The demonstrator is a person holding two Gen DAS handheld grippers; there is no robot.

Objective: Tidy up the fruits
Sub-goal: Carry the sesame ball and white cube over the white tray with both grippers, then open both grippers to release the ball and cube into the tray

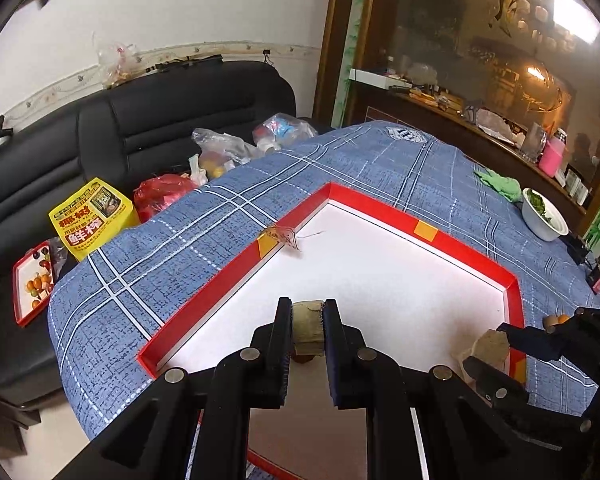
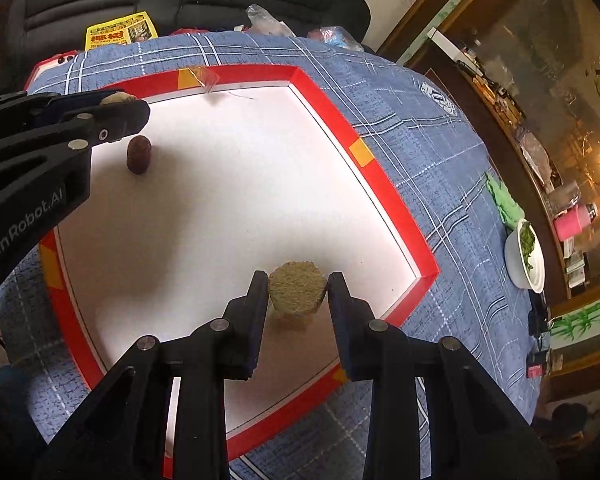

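Note:
A red-rimmed tray (image 1: 424, 232) with a white floor lies on the blue checked tablecloth. My left gripper (image 1: 308, 312) is shut on a tan fibrous block (image 1: 308, 332), held low over the tray's near corner. A dark red-brown fruit (image 2: 139, 155) lies on the white floor just under that gripper (image 2: 134, 110). My right gripper (image 2: 297, 280) is shut on a tan six-sided piece (image 2: 297, 292) just above the floor by the tray's right corner (image 2: 428, 272). The left wrist view shows the right gripper (image 1: 492, 348) and its piece (image 1: 490, 344) at the tray's right edge.
A white bowl of greens (image 2: 526, 256) and a green cloth (image 2: 502, 200) sit on the table right of the tray. Two small orange balls (image 1: 556, 320) lie by the tray's right rim. A yellow packet (image 1: 92, 216), plastic bags (image 1: 220, 152) and a small red tray (image 1: 32, 284) rest on the black sofa behind.

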